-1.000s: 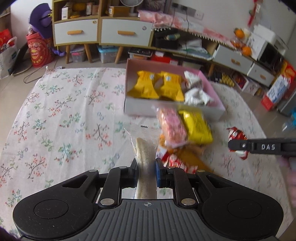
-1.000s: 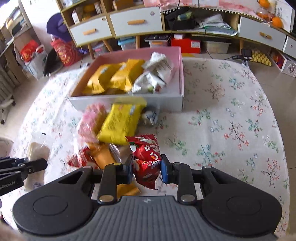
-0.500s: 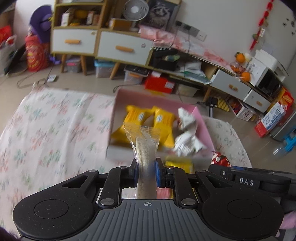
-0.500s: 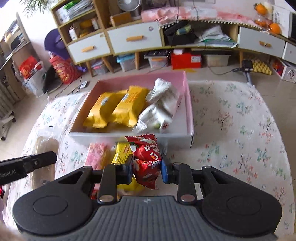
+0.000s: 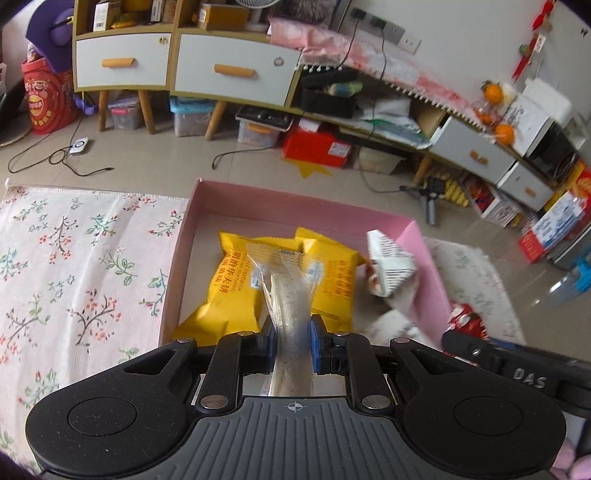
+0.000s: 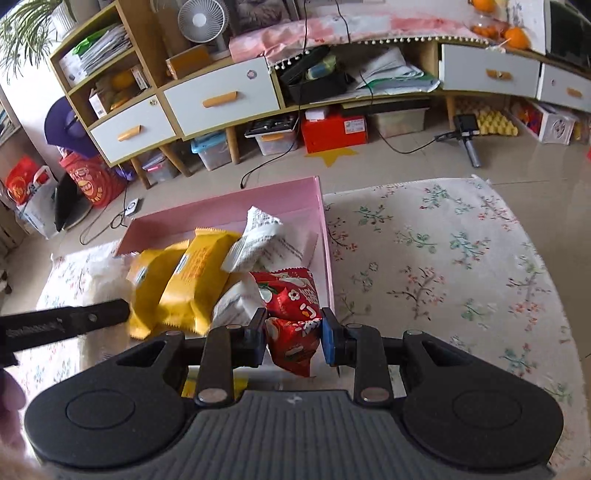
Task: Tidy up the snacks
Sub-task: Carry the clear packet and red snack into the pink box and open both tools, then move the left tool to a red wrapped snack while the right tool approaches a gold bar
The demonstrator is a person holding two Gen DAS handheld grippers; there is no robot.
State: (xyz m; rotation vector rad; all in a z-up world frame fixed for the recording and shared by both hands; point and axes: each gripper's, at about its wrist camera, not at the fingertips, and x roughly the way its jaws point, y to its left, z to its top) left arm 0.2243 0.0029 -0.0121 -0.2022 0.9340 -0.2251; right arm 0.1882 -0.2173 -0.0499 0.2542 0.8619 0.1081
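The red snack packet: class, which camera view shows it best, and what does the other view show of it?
The right wrist view shows the red snack packet best: it sits centre frame, gripped by the right claw, over the pink box. The left wrist view shows only a red sliver beyond the box wall, partly behind the other claw's arm.

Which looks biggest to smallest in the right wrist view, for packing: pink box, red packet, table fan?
1. pink box
2. red packet, though it sits close to the camera in the right claw, so its apparent size is inflated
3. table fan, far off on the shelf
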